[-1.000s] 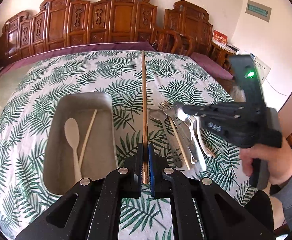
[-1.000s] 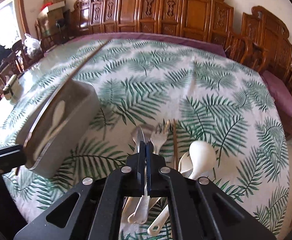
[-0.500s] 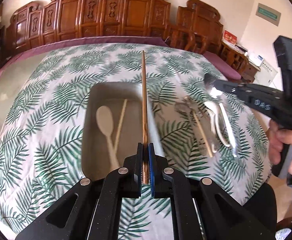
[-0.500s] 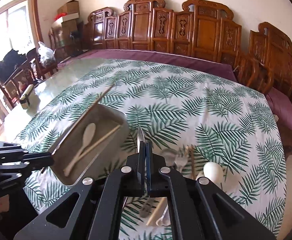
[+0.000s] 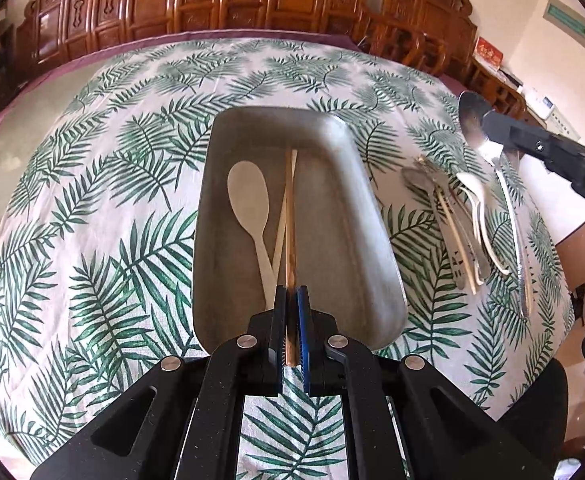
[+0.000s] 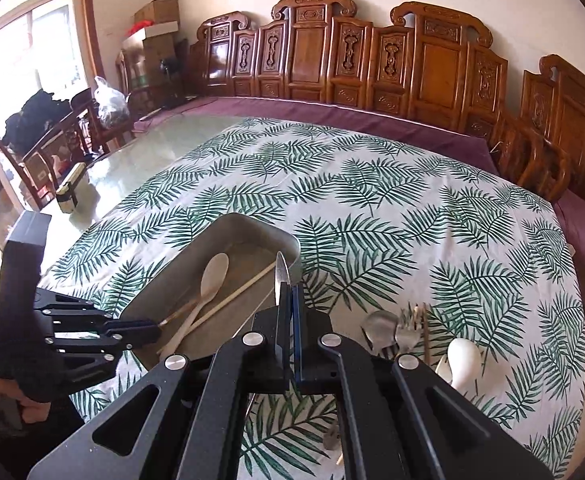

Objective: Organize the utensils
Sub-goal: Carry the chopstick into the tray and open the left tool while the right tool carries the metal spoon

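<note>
My left gripper (image 5: 291, 292) is shut on a brown chopstick (image 5: 290, 220) that slants down into the grey metal tray (image 5: 276, 112), its tip near the tray floor. In the tray lie a cream spoon (image 5: 248, 196) and a pale chopstick (image 5: 280, 236). My right gripper (image 6: 290, 292) is shut on a metal spoon (image 6: 280, 272), held edge-on in the air beside the tray's (image 6: 252, 218) right rim. The left wrist view shows that right gripper (image 5: 488, 120) with the spoon's bowl (image 5: 472, 116) sticking out. The left gripper (image 6: 154, 326) hangs over the tray's near end.
A pile of utensils (image 5: 464, 220) lies on the leaf-print cloth right of the tray: a metal spoon (image 6: 376, 324), a fork (image 6: 408, 328), a white spoon (image 6: 462, 360) and more. Carved wooden chairs (image 6: 432, 60) line the far side. A small box (image 6: 70, 192) stands on the bare glass.
The left gripper has swung left over the tray and lowered the brown chopstick into it. The right gripper has lifted the metal spoon off the pile and carried it up toward the tray.
</note>
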